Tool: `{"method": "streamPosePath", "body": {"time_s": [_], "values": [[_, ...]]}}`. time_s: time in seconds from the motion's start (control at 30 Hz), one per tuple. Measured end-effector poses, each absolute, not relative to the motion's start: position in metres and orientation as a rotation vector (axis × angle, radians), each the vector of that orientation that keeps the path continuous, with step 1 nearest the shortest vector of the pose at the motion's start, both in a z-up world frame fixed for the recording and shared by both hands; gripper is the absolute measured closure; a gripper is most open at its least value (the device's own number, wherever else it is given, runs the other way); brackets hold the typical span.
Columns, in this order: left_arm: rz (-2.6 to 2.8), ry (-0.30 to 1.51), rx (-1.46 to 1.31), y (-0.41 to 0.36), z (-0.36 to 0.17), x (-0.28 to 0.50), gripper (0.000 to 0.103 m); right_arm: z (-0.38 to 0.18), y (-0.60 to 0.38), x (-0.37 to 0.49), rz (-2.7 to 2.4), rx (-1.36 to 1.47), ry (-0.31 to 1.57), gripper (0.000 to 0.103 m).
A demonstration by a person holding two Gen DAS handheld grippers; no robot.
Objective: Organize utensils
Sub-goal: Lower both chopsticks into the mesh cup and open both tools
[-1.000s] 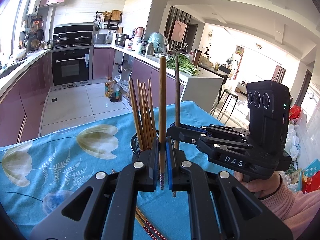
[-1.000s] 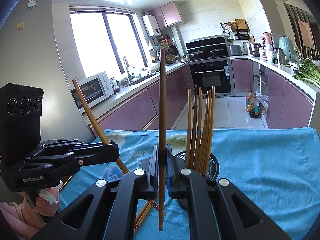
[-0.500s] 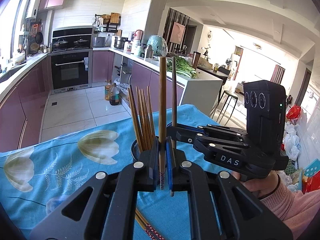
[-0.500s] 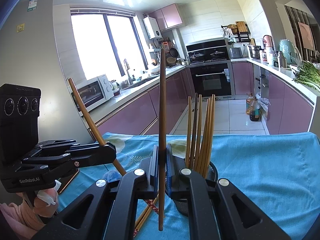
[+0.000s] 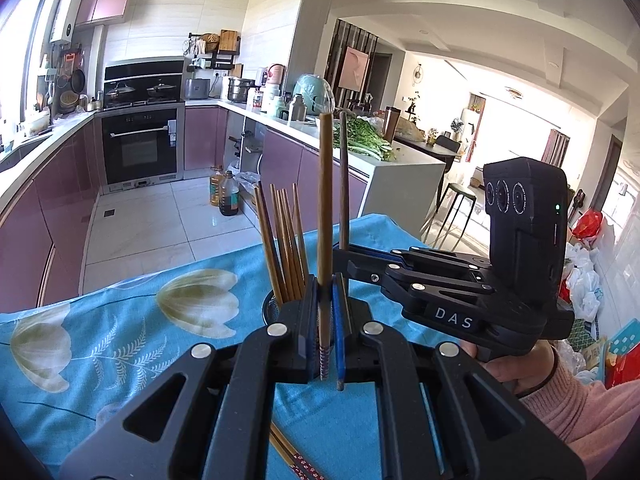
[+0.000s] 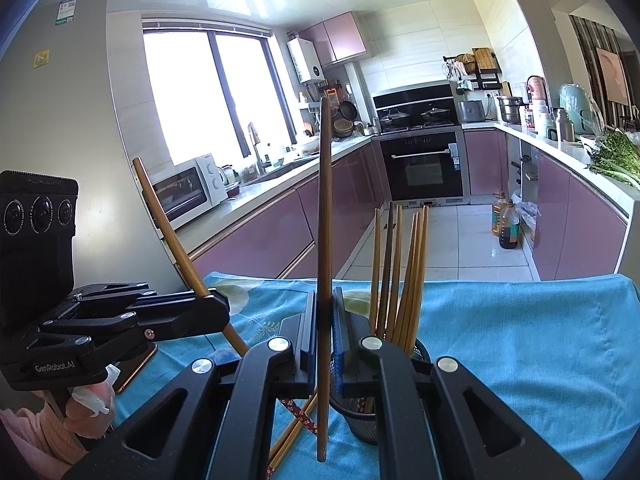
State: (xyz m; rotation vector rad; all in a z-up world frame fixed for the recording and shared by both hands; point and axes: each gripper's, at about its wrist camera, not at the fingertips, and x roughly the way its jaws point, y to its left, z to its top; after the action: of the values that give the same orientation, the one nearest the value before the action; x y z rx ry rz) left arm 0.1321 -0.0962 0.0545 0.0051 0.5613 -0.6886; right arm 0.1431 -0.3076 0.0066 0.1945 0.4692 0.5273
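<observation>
In the left wrist view my left gripper (image 5: 326, 286) is shut on a brown chopstick (image 5: 325, 208) that stands upright. Just behind it is a black mesh holder (image 5: 267, 309) with several chopsticks (image 5: 282, 248) in it. My right gripper (image 5: 341, 254) comes in from the right, shut on a darker chopstick (image 5: 343, 176). In the right wrist view the right gripper (image 6: 325, 302) clamps its upright chopstick (image 6: 325, 208) beside the holder (image 6: 360, 416). The left gripper (image 6: 220, 306) holds its chopstick (image 6: 168, 224) tilted at the left. Loose chopsticks (image 6: 294, 430) lie on the cloth.
A blue flowered tablecloth (image 5: 120, 344) covers the table, whose far edge drops to the kitchen floor. A person's hand in a pink sleeve (image 5: 592, 420) holds the right gripper. A flat copper-edged thing (image 6: 134, 366) lies under the left gripper. Purple cabinets and an oven stand behind.
The left gripper and its chopstick have drifted slightly to the left in the right wrist view. The right gripper has kept still. Both grips are unchanged.
</observation>
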Motion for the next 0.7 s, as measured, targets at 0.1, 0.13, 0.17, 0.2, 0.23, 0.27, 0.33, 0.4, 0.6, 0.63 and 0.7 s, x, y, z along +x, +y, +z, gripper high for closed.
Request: {"method": "streamPosePath", "body": {"time_s": [0.1, 0.13, 0.17, 0.2, 0.23, 0.27, 0.33, 0.4, 0.6, 0.63, 0.7], "values": [[-0.688, 0.555, 0.007, -0.097, 0.056, 0.131, 0.095, 0.007, -0.309, 0.142, 0.529, 0.196, 0.465, 0.097], [-0.689, 0.552, 0.006, -0.097, 0.057, 0.131, 0.095, 0.008, -0.309, 0.142, 0.529, 0.196, 0.465, 0.097], [-0.689, 0.551, 0.006, -0.097, 0.057, 0.131, 0.095, 0.009, -0.309, 0.142, 0.530, 0.196, 0.464, 0.097], [-0.688, 0.549, 0.007, -0.097, 0.057, 0.131, 0.095, 0.009, -0.309, 0.142, 0.529, 0.196, 0.463, 0.097], [-0.687, 0.548, 0.008, -0.098, 0.058, 0.130, 0.095, 0.009, -0.309, 0.142, 0.529, 0.196, 0.462, 0.097], [-0.688, 0.548, 0.007, -0.098, 0.058, 0.130, 0.095, 0.010, -0.309, 0.142, 0.529, 0.196, 0.462, 0.097], [-0.687, 0.546, 0.010, -0.098, 0.058, 0.131, 0.095, 0.010, -0.309, 0.142, 0.529, 0.196, 0.462, 0.097], [-0.689, 0.544, 0.010, -0.098, 0.059, 0.130, 0.095, 0.011, -0.309, 0.142, 0.529, 0.195, 0.459, 0.097], [-0.686, 0.534, 0.008, -0.097, 0.063, 0.130, 0.095, 0.016, -0.312, 0.143, 0.527, 0.198, 0.449, 0.097], [-0.686, 0.532, 0.008, -0.097, 0.064, 0.130, 0.095, 0.018, -0.311, 0.144, 0.525, 0.197, 0.448, 0.097], [-0.685, 0.528, 0.007, -0.097, 0.065, 0.130, 0.095, 0.019, -0.312, 0.146, 0.524, 0.198, 0.445, 0.097]]}}
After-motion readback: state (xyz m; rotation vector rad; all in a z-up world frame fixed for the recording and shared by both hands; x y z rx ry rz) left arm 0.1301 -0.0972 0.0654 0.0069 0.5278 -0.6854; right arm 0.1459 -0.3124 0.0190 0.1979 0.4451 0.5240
